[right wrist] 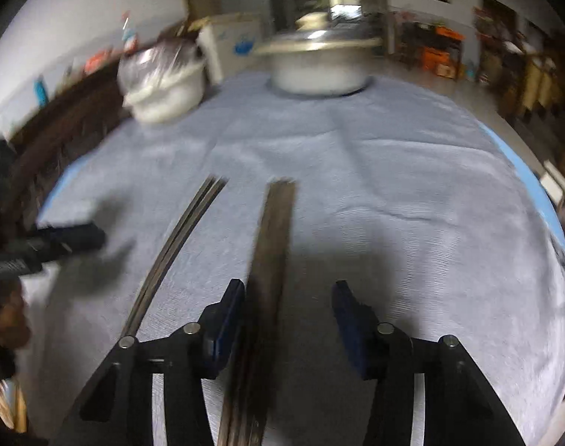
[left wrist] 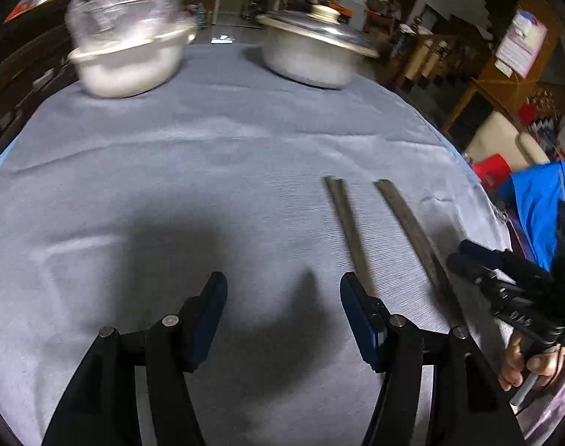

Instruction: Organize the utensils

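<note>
My left gripper point(left wrist: 284, 293) stands spread and empty over the cloth point(left wrist: 208, 148). My right gripper point(right wrist: 288, 297) is spread too; one metal strip point(right wrist: 273, 238) lies between its jaws, unpinched, and the other strip point(right wrist: 178, 238) lies just left of it.

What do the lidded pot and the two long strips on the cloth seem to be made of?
The pot looks like dull, matte aluminium, grey-white with a shinier lid that catches light. The strips look like dark, worn metal, thin and flat with faint sheen; blur leaves wood or bamboo possible.
</note>
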A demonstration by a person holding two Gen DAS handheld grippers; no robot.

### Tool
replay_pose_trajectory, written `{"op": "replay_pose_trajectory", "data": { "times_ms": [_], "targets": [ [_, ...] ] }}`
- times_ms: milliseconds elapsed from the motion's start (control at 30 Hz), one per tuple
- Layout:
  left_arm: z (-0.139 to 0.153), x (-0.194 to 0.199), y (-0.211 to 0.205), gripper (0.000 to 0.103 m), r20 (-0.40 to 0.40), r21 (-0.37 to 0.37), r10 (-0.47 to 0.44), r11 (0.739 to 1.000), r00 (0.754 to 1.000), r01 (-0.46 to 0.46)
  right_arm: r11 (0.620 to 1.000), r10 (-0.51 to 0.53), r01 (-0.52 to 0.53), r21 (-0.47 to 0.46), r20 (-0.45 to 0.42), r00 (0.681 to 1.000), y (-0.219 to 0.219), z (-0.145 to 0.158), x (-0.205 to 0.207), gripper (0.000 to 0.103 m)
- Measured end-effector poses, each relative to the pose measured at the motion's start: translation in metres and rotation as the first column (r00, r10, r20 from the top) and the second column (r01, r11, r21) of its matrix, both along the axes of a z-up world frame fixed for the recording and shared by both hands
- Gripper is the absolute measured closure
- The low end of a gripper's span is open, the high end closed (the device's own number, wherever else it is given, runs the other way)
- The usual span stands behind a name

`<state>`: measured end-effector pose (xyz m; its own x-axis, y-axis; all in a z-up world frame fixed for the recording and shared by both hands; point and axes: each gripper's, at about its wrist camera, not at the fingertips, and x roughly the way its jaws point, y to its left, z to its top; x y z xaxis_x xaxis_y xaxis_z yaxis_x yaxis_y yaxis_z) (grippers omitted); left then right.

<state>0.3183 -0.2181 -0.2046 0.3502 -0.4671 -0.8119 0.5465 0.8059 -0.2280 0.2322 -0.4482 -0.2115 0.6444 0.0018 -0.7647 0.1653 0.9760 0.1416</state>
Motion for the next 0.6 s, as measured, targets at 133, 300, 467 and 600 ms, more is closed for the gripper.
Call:
{"op": "replay_pose_trajectory", "data": {
  "times_ms": [133, 300, 467, 600],
  "targets": [
    [-0.01, 0.004, -0.037, 0.039, -0.003, 0.079, -0.019, 0.997, 1.0, 0.019, 0.997, -0.036, 0.037, 0.063, -0.022, 0.999, -0.02, -0.003, -0.002, 0.058],
    [-0.012, 0.015, -0.047, 0.038, 0.053, 0.133, 0.028, 0.991, 0.998, -0.035, 0.993, -0.016, 0.019, 0.114, -0.025, 1.0, -0.023, -0.004, 0.019, 0.058],
    [-0.014, 0.021, -0.037, 0.036, 0.101, 0.211, 0.008, 0.977, 0.995, -0.029, 0.996, 0.008, -0.002, 0.085, -0.069, 0.998, -0.008, -0.014, 0.051, 0.057],
    [-0.011, 0.022, -0.027, 0.036, 0.075, 0.209, 0.029, 0.977, 0.997, -0.044, 0.998, -0.031, 0.025, -0.065, -0.09, 0.995, -0.001, -0.015, 0.07, 0.07]
  ]
}}
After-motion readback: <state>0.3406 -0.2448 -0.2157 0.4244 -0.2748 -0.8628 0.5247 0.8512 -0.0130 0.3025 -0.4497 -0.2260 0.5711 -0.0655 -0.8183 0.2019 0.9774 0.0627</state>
